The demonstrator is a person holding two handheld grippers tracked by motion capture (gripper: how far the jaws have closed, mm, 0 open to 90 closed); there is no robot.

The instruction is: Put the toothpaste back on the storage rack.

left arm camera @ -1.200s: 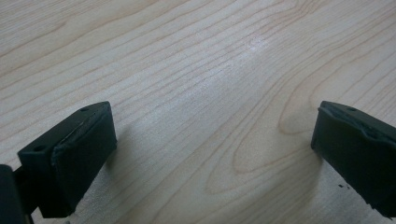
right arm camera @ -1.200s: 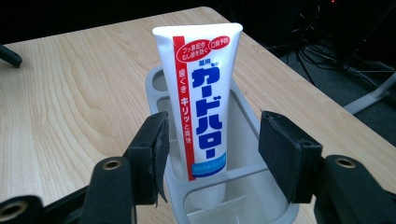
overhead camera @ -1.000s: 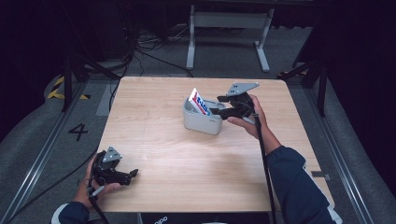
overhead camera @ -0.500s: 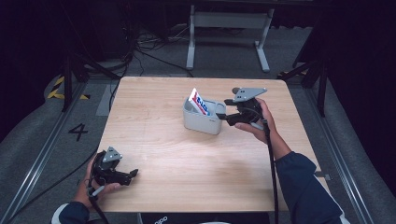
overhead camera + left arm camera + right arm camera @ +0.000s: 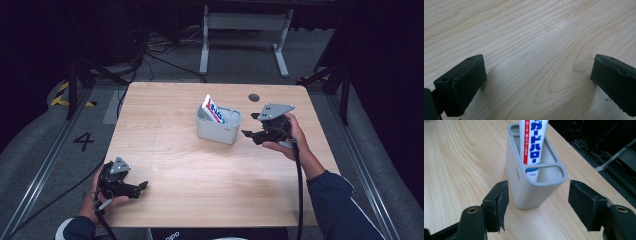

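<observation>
Toothpaste tube (image 5: 532, 142) stands in the grey holder (image 5: 534, 182), just ahead of my right gripper (image 5: 537, 203), whose jaws are spread apart and empty. If I grasp the holder, I'd advance centred. My left gripper (image 5: 536, 80) gapes over bare table (image 5: 529, 37).

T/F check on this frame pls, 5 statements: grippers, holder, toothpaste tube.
1. The right gripper is open, its jaws standing on either side of the grey holder without touching it. True.
2. The toothpaste tube lies flat on the table. False: it stands in the holder, leaning.
3. The left gripper is shut on a pen. False: it is open, with bare wood between its jaws.
4. The holder has more than one compartment. True: a divider crosses its rim.
5. The left gripper sits near the table's far edge. False: it is at the near left corner, in the person's hand.
</observation>
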